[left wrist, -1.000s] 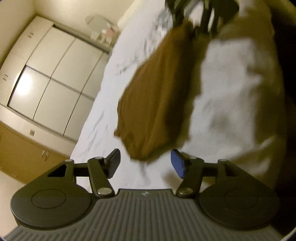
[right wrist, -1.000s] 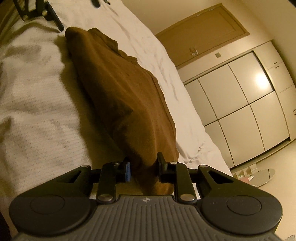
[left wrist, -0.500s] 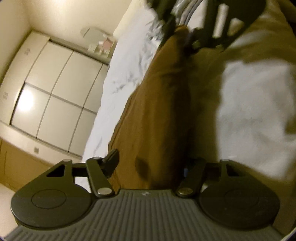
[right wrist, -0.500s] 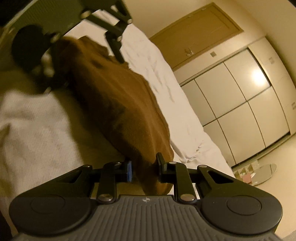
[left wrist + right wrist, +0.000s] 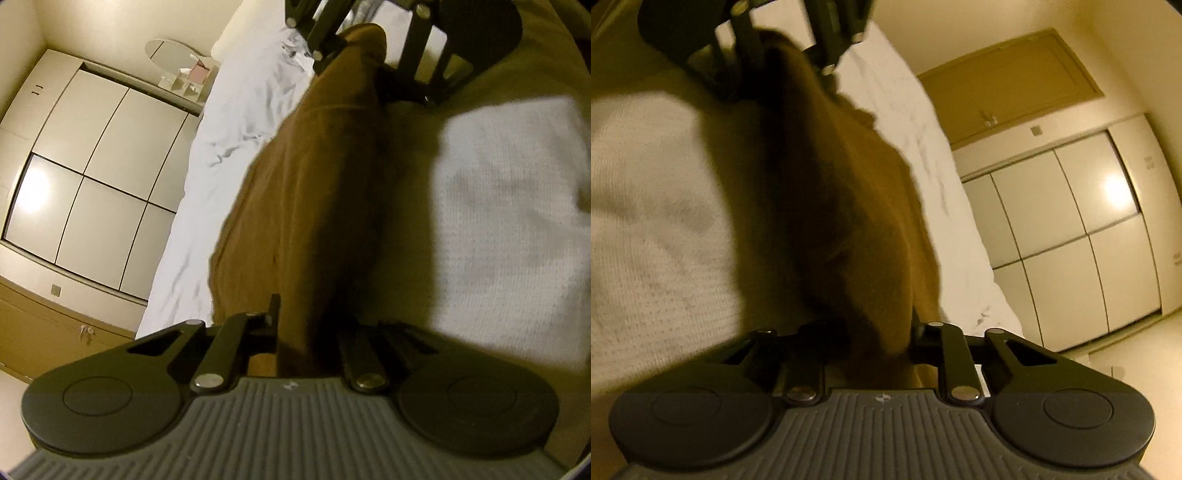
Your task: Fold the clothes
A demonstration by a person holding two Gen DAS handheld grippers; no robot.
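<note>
A brown garment [image 5: 314, 192] hangs stretched in a long band between my two grippers, above the bed. In the left wrist view my left gripper [image 5: 310, 332] is shut on its near end, and my right gripper [image 5: 369, 55] grips the far end at the top of the frame. From the right wrist view the same brown garment [image 5: 842, 221] runs from my right gripper [image 5: 879, 338], shut on it, up to the left gripper [image 5: 786, 48]. Shadow hides the inner finger of each gripper.
A white waffle-knit cloth [image 5: 509, 221] lies under and beside the garment on the bed's white sheet [image 5: 229, 147]. A pale panelled wardrobe [image 5: 92, 166] and a wooden door [image 5: 1015, 81] line the wall. An oval mirror and small boxes [image 5: 177, 62] sit on the floor.
My left gripper came up to the loose end of the brown garment and closed on it. The two grippers now stand closer together, with the garment lifted between them.
</note>
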